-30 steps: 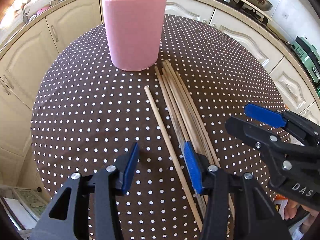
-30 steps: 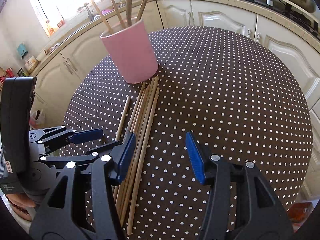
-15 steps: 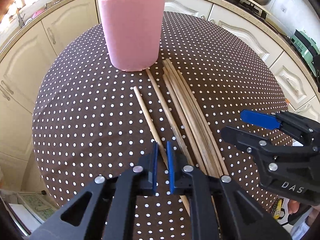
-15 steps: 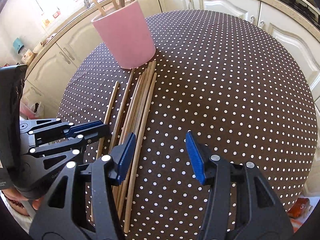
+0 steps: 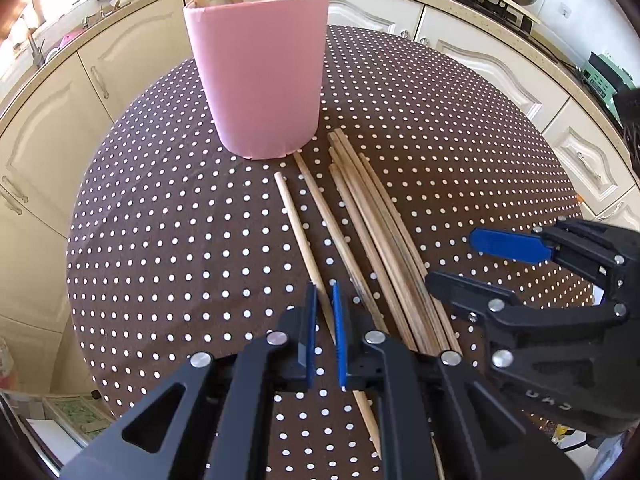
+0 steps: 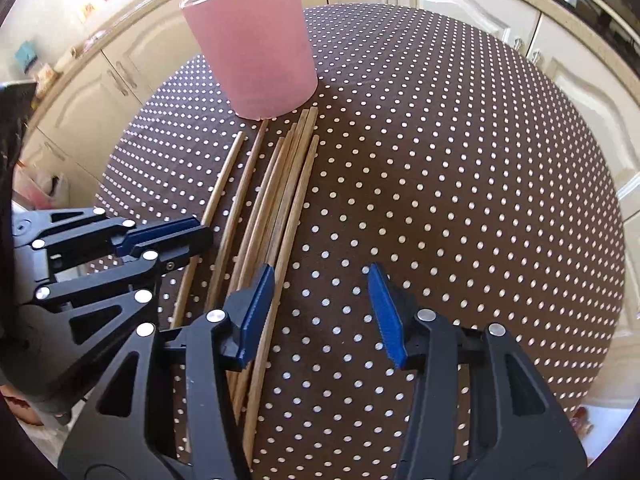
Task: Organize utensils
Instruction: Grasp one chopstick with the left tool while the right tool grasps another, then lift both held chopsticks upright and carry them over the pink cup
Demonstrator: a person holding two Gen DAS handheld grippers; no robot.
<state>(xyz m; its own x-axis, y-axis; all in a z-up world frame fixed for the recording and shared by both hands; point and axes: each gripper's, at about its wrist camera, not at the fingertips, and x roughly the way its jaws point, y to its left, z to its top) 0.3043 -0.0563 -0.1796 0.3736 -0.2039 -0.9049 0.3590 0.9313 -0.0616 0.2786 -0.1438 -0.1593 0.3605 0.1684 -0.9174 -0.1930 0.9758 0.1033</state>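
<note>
With its jaws clenched on the leftmost chopstick point(image 5: 298, 236), the left gripper point(image 5: 324, 344) is nearer the pink cup point(image 5: 260, 76), which stands straight ahead along the stick's long axis. Half-spread and closing on nothing, the right gripper point(image 6: 320, 312) hangs over the bundle point(image 6: 276, 208) on the surface point(image 6: 460, 184)

The only lettering in view stands on the black plastic body of the right gripper point(image 5: 508, 264), seen at the right edge of the left wrist view. The raised characters there point(image 5: 548, 400) appear upside down and partly cut off; they read roughly as "DAS". No other text, label, number or sign is legible in either view.
</note>
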